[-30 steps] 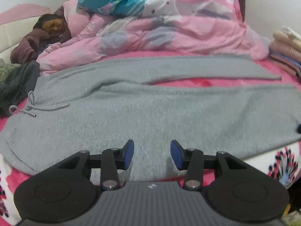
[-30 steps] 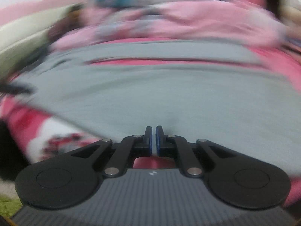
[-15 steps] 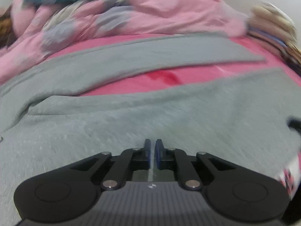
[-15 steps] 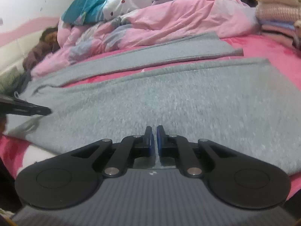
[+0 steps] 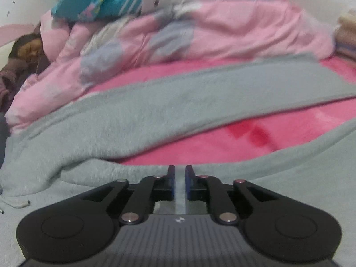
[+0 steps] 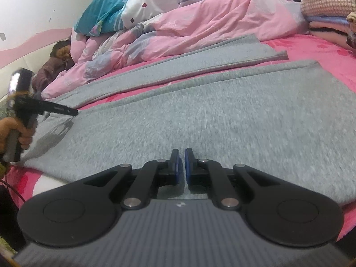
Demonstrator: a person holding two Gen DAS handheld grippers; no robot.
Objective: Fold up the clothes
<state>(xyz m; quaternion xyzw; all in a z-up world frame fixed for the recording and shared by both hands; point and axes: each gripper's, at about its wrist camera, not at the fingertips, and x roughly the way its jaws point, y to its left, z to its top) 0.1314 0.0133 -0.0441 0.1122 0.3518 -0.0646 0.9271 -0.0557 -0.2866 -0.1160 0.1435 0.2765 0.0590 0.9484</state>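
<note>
Grey sweatpants (image 6: 200, 102) lie spread across a pink bed sheet (image 6: 311, 46), with both legs reaching toward the far right and a strip of sheet showing between them. We hold 2 grippers over the near leg. In the left wrist view, the left gripper (image 5: 179, 178) has its blue pads (image 5: 171, 183) drawn close, and a narrow fold of grey fabric stands between them where the inner edge of the near leg meets the sheet; its jaws have just been closing, then eased slightly apart. In the right wrist view, the same gripper (image 6: 74, 112) appears at the left edge, gripped by a hand (image 6: 13, 133), with its black fingers meeting the cloth near the crotch of the sweatpants. The right gripper (image 6: 181, 166) sits at the near edge of the same leg, jaws nearly together; grey cloth lies directly under and between the pads, but we cannot tell for certain that it is pinched. A drawstring end (image 5: 21, 205) rests on the waistband at the left. Behind the sweatpants lies a rumpled pink duvet (image 6: 211, 20), topped by a teal pillow (image 6: 102, 13). A stack of folded clothes (image 6: 327, 13) stands at the far right.
</note>
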